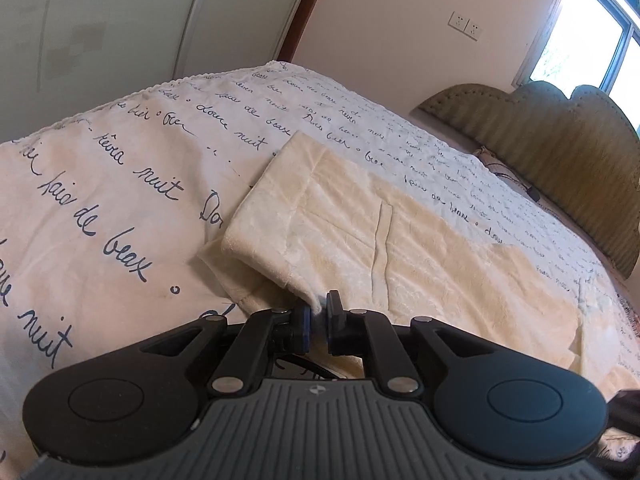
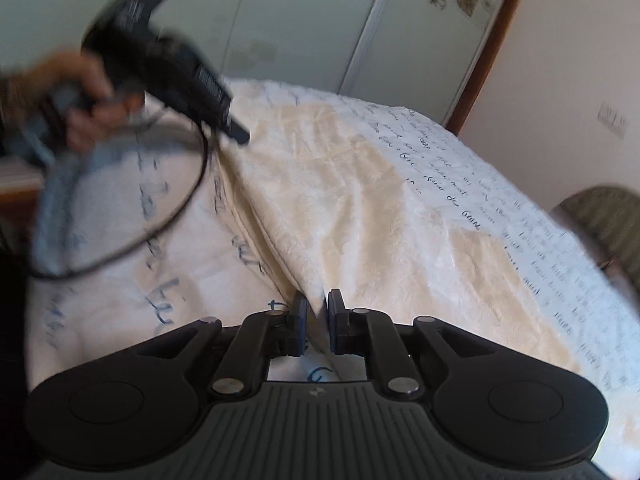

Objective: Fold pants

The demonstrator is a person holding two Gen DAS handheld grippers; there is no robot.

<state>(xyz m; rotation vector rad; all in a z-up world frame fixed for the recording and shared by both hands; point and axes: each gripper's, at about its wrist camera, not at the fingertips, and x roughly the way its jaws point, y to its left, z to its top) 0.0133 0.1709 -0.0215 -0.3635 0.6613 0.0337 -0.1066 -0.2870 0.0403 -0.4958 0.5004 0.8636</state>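
Pants [image 1: 384, 236], cream and plush, lie spread on the bed ahead of both claws, with one end folded back over itself up and to the left of the left claw [image 1: 317, 322]. That claw is drawn narrow and pinches a corner of the cloth's near edge between its pads. In the right wrist view the pants [image 2: 360, 208] rise in a ridge running from the right claw [image 2: 318, 320] up toward the left claw [image 2: 172, 56], which shows blurred in a hand [image 2: 76, 96] at upper left. The right claw is likewise narrow, nipping the near edge of the cloth. Under the pants lies a white bedspread [image 1: 120, 184] printed with dark script. Beyond it, to the right of the left claw, stands a green headboard [image 1: 560, 152], with a window [image 1: 592, 28] above.
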